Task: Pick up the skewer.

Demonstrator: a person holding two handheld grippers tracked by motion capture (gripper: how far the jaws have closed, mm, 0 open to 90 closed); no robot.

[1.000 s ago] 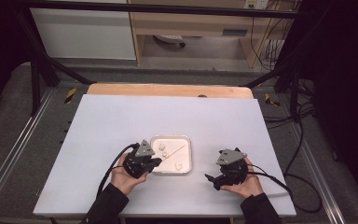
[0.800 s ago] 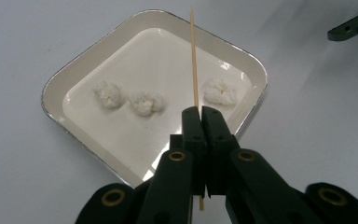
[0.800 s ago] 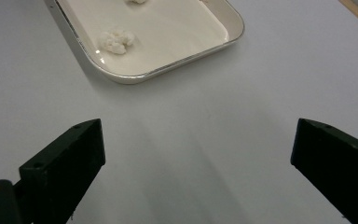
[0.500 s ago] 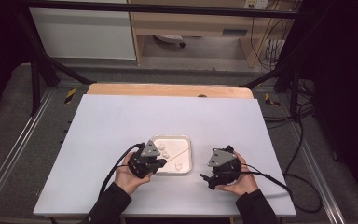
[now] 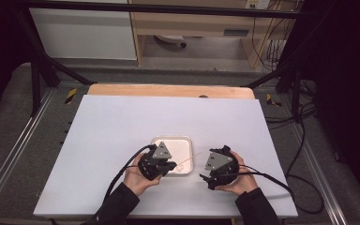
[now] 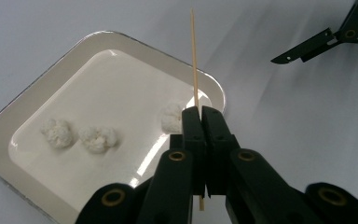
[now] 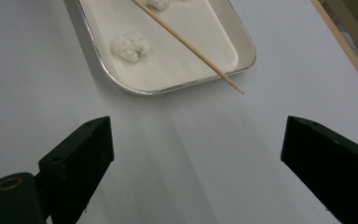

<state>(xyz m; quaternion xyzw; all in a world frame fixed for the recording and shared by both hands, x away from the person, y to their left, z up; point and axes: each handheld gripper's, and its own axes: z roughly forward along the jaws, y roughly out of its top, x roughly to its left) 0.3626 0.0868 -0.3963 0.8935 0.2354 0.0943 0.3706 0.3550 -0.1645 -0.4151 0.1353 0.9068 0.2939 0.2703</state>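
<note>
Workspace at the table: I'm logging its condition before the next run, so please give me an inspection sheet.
Surface: white table sheet over a wooden board, unmarked.
Job's things: shallow white metal tray with rounded corners holding three white crumbly lumps; thin wooden skewer reaching out over the tray's rim.
Clutter: nothing seen.
Grippers: left gripper shut on the skewer above the tray; right gripper beside the tray, open, nothing between its jaws, which have just been closing a little.
Cables: a black cable trails from each gripper toward the table's near edge.
Surroundings: black frame bars, grey floor, light wooden shelving behind, loose cables at right.
</note>
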